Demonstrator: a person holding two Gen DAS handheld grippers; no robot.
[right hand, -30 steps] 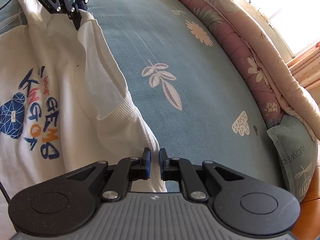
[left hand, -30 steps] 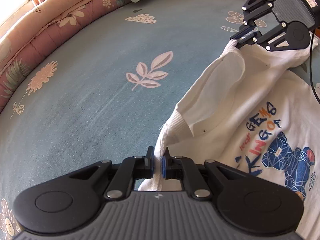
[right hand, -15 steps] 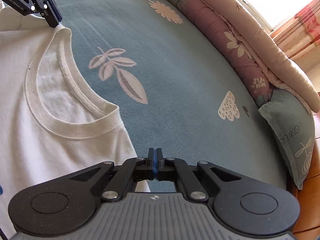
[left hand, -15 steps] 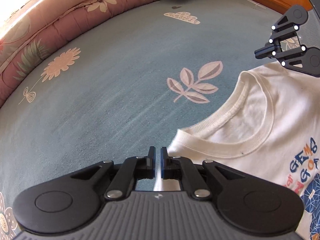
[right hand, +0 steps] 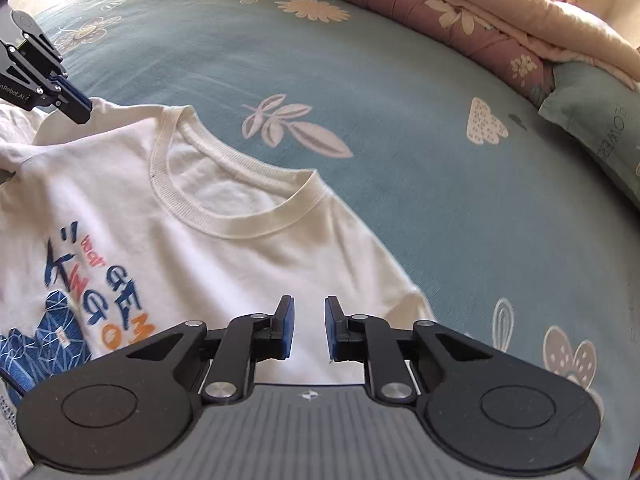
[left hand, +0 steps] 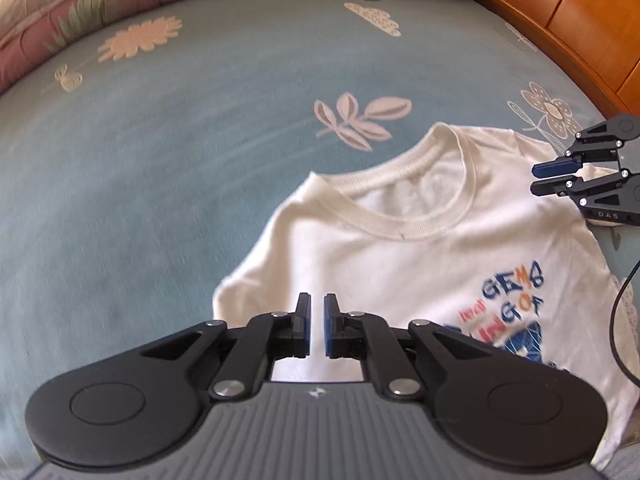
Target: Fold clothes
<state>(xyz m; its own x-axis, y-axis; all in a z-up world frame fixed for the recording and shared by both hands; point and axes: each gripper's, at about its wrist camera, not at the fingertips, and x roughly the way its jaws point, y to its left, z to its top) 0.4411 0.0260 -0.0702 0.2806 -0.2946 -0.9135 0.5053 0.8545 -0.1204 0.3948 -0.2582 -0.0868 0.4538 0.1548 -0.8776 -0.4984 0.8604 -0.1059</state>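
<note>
T-shirt (left hand: 392,264) lies flat, print up, seemingly unfolded.

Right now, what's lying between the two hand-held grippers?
The white T-shirt, lying flat on the bed sheet: its neckline sits between the left hand-held gripper and the right hand-held gripper. The left wrist view shows it.

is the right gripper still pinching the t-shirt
Apart. The right wrist view shows the right gripper open, with the t-shirt lying flat between its blue pads, ungripped.
</note>
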